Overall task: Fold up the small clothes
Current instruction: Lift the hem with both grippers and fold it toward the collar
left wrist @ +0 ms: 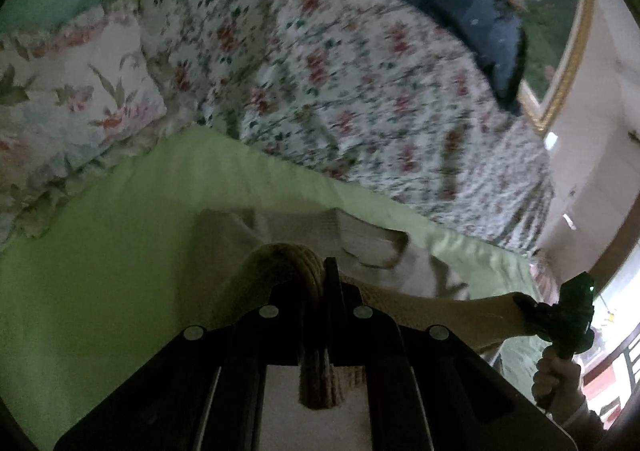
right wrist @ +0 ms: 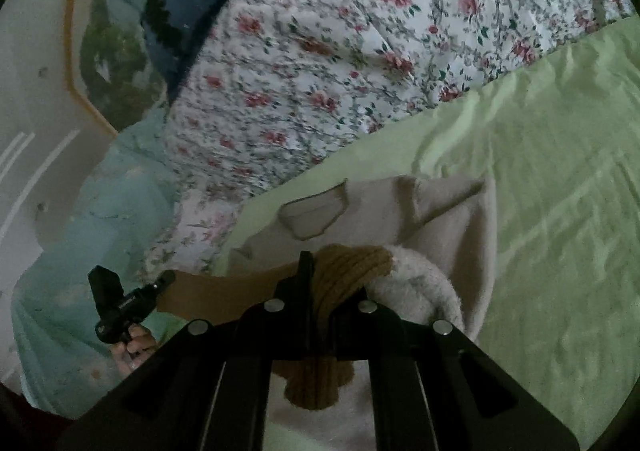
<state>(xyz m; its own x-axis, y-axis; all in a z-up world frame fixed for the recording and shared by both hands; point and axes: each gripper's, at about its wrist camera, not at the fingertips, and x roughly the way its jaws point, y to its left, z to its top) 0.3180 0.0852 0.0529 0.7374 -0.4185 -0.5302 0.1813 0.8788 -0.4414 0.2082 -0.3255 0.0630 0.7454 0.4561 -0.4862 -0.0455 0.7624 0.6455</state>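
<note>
A small beige garment with a tan ribbed hem (left wrist: 292,263) lies partly on the light green sheet (left wrist: 100,251). My left gripper (left wrist: 320,283) is shut on the ribbed hem and holds it up. My right gripper (right wrist: 316,279) is shut on the tan ribbed hem (right wrist: 352,263) at its other end. The hem stretches taut between the two grippers. The garment's pale body with a patch outline (right wrist: 316,215) hangs down onto the sheet (right wrist: 540,191). The right gripper also shows in the left wrist view (left wrist: 524,305), and the left gripper in the right wrist view (right wrist: 166,279).
A floral quilt (left wrist: 340,71) is bunched behind the garment. A floral pillow (left wrist: 60,103) lies to the left. A dark blue cloth (left wrist: 472,11) lies on the quilt. A gold-framed picture (left wrist: 568,51) hangs on the wall. A teal cloth (right wrist: 100,231) lies by the bed edge.
</note>
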